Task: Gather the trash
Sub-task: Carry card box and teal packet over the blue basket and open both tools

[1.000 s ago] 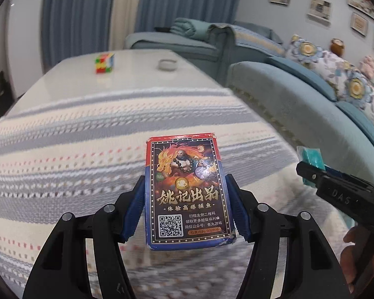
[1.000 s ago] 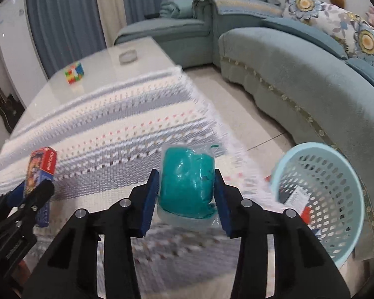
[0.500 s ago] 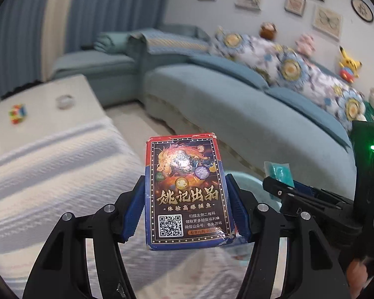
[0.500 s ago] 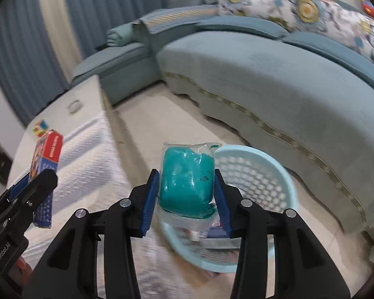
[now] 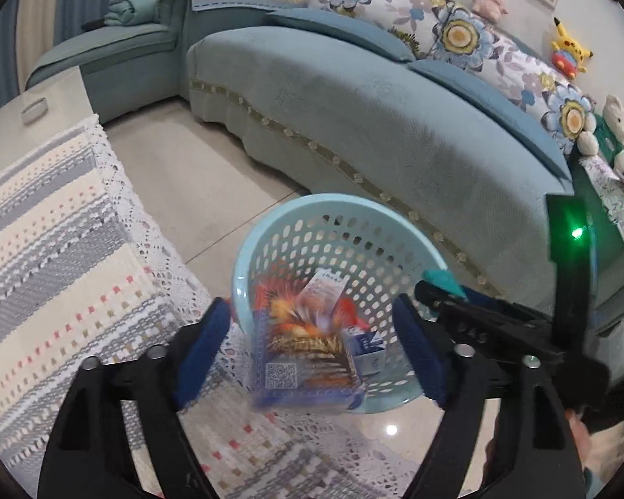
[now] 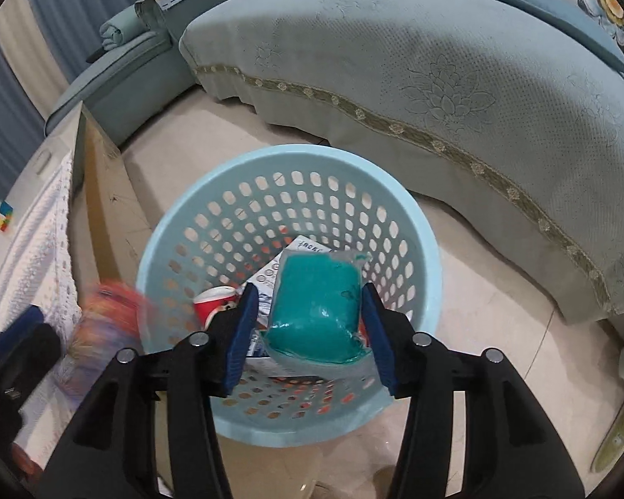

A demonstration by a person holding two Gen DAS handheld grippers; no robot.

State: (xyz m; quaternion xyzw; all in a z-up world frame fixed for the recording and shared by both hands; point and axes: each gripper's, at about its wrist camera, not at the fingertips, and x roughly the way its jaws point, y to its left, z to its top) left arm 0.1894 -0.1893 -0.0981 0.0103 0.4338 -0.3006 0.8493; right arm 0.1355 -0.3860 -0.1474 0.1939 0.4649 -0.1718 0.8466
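Pale blue plastic, full of holes, makes up the round basket (image 6: 420, 249) standing on the tiled floor (image 6: 478, 274) between the striped tablecloth (image 5: 54, 258) and the long teal sofa (image 5: 395, 124). Seen from the left wrist, the left gripper (image 5: 312, 353) has its blue-padded jaws spread wide, and the card box (image 5: 308, 357) hangs blurred in the gap between them, touching neither pad, right at the near rim of the basket (image 5: 245, 262). The box shows a square code on its lower face and bright orange artwork above it. Seen from the right wrist, the same box is only a smeared red and orange shape (image 6: 104, 332) just outside the basket's left wall. The right gripper (image 6: 312, 332) pinches a clear packet of teal stuff (image 6: 316, 307) between its pads, holding it over the basket's opening. From the left wrist only a teal tip of that packet (image 5: 443, 280) shows past the right gripper (image 5: 449, 297). Inside the basket lie a white printed paper (image 6: 308, 245), a red cup (image 6: 212, 303) and a small white and blue carton (image 5: 370, 351). Soft toys (image 5: 565, 45) sit along the sofa back, and a coloured puzzle cube (image 6: 2, 216) rests on the far table
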